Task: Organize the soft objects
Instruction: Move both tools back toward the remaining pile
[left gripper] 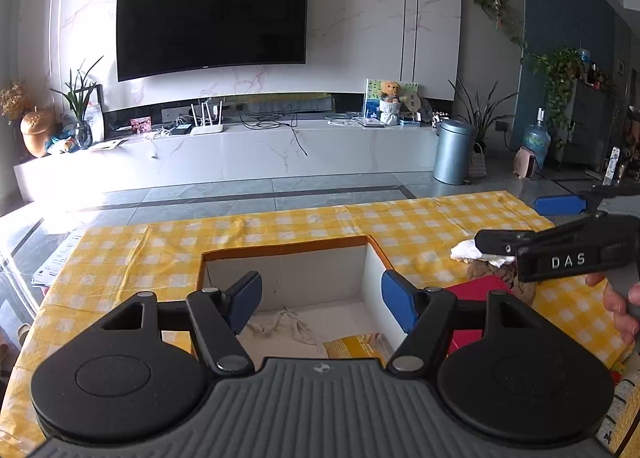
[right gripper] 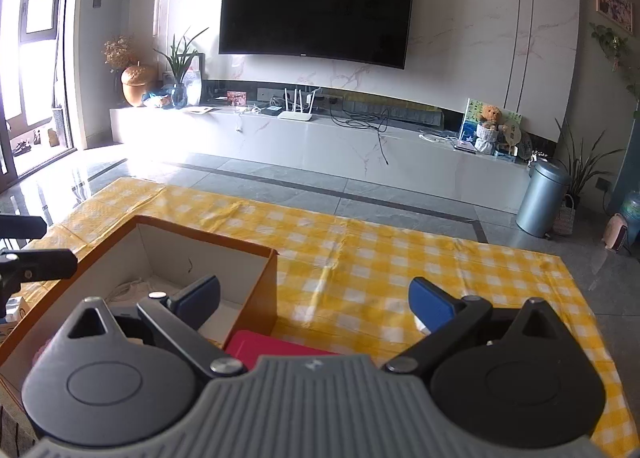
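A: Left gripper (left gripper: pixel 322 306), low centre of the frame, hangs over the box (left gripper: pixel 372 270), tongs apart, empty, probably placed to drop things in.

B: Cloth (left gripper: pixel 280 324) already lies inside. Right gripper (right gripper: pixel 314 300) is apart too.

A: Only the left view shows white fabric (left gripper: pixel 466 250) and brown plush (left gripper: pixel 486 270), mid-right on the checked tablecloth (left gripper: pixel 304 222).

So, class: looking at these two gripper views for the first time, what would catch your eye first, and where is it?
Probably the yellow checked tablecloth spread across the table, with the open cardboard box sitting on it just ahead of the open left gripper. Behind, the big dark television dominates the marble wall. A red item lies right of the box, under the open right gripper.
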### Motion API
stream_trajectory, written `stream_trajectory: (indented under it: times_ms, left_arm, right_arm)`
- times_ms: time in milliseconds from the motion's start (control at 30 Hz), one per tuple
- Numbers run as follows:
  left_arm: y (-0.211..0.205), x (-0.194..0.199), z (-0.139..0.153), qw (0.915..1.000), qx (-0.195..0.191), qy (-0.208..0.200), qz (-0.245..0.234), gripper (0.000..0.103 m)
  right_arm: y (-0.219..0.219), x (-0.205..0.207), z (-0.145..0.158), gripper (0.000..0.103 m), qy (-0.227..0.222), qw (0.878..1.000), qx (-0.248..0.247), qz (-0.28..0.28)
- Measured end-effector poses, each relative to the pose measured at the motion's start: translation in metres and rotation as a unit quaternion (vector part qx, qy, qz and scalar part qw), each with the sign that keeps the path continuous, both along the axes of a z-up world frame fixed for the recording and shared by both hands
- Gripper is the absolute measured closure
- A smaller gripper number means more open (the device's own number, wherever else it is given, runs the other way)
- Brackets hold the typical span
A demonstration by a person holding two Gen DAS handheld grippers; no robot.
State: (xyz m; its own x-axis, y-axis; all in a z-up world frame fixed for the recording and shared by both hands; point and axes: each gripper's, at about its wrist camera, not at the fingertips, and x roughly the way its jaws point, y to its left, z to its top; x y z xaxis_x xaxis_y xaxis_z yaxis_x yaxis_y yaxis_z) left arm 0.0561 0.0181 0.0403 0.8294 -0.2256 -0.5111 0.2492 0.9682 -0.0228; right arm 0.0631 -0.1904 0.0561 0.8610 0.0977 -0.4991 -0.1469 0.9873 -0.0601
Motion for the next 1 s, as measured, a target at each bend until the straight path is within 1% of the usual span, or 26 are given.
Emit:
stream_trajectory:
  times_ms: [67, 167, 333, 467, 600, 667, 733, 800, 900, 1000]
  left_arm:
    - [-0.006, 0.001, -0.003, 0.9999, -0.005, 0.011, -0.002, 0.022]
    - [-0.013, 0.003, -0.006, 0.9995, -0.008, 0.029, -0.005, 0.022]
    - [-0.029, 0.006, -0.004, 0.9992, 0.011, 0.036, -0.013, 0.022]
    - [-0.050, 0.004, 0.000, 0.9983, 0.025, 0.045, -0.026, 0.022]
    - [-0.073, 0.010, -0.004, 0.9966, 0.036, 0.060, -0.044, 0.022]
    - [-0.088, 0.017, -0.011, 0.9942, 0.045, 0.084, -0.048, 0.022]
    - [-0.103, 0.020, -0.015, 0.9931, 0.052, 0.093, -0.049, 0.022]
    - [-0.117, 0.020, -0.018, 0.9922, 0.055, 0.095, -0.059, 0.022]
    - [-0.137, 0.021, -0.023, 0.9891, 0.052, 0.111, -0.081, 0.022]
    - [-0.150, 0.025, -0.025, 0.9880, 0.038, 0.128, -0.078, 0.022]
  right_arm:
    - [-0.012, -0.001, 0.004, 0.004, -0.004, 1.000, 0.001, -0.015]
    - [-0.039, -0.006, 0.012, 0.004, -0.014, 0.999, 0.006, -0.051]
    - [-0.085, -0.012, 0.015, 0.004, -0.019, 0.993, 0.014, -0.116]
    - [-0.118, -0.013, 0.013, 0.004, -0.016, 0.984, 0.004, -0.179]
    - [-0.145, -0.017, 0.008, 0.004, -0.007, 0.976, 0.021, -0.216]
    - [-0.151, -0.018, 0.006, 0.004, -0.006, 0.973, 0.011, -0.229]
    - [-0.158, -0.019, 0.002, 0.002, -0.004, 0.972, 0.002, -0.235]
    - [-0.170, -0.018, -0.005, 0.003, 0.006, 0.969, 0.006, -0.246]
    - [-0.196, -0.015, -0.023, 0.003, 0.036, 0.961, 0.028, -0.274]
    - [-0.220, -0.011, -0.042, 0.003, 0.068, 0.950, 0.054, -0.300]
